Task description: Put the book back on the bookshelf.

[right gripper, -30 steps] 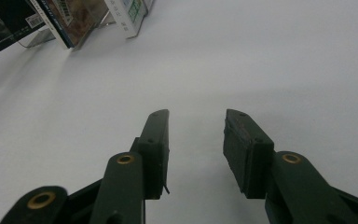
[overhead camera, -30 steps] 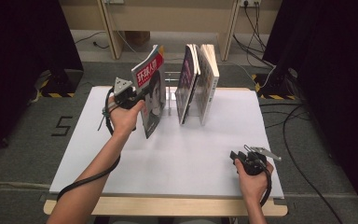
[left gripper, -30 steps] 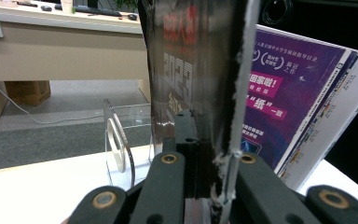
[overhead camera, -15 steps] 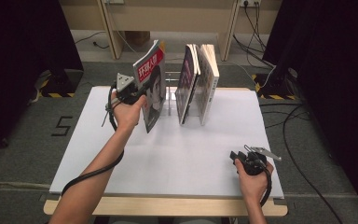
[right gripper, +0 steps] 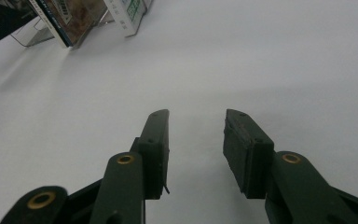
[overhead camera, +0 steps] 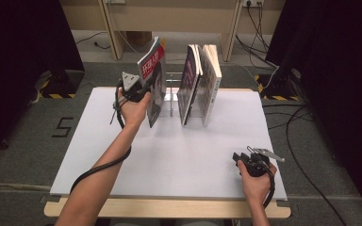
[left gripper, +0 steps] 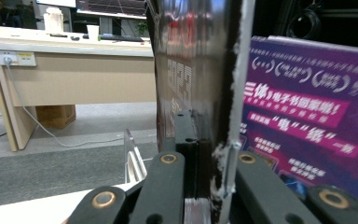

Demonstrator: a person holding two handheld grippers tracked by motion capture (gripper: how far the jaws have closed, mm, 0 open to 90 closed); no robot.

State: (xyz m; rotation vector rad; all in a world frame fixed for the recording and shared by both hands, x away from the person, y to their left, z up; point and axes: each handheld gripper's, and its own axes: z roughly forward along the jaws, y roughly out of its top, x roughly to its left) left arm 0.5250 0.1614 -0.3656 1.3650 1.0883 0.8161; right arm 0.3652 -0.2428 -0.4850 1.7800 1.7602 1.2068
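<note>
The left claw (overhead camera: pixel 143 94) is clenched on the edge of a red-and-black book (overhead camera: pixel 153 84), holding it upright just left of the clear book stand (overhead camera: pixel 170 92). Two other books (overhead camera: pixel 200 82) lean in that stand. The right claw (overhead camera: pixel 240 157) rests released, well apart from the stand, on the white desk (overhead camera: pixel 188 155).

left claw (overhead camera: pixel 143 94) clamped, right claw (right gripper: pixel 196 144) agape

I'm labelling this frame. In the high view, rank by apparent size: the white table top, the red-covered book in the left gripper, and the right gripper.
1. White table top, by far the largest.
2. Red-covered book, clamped in the left gripper.
3. Right gripper, smallest, even though it sits nearer the camera.
</note>
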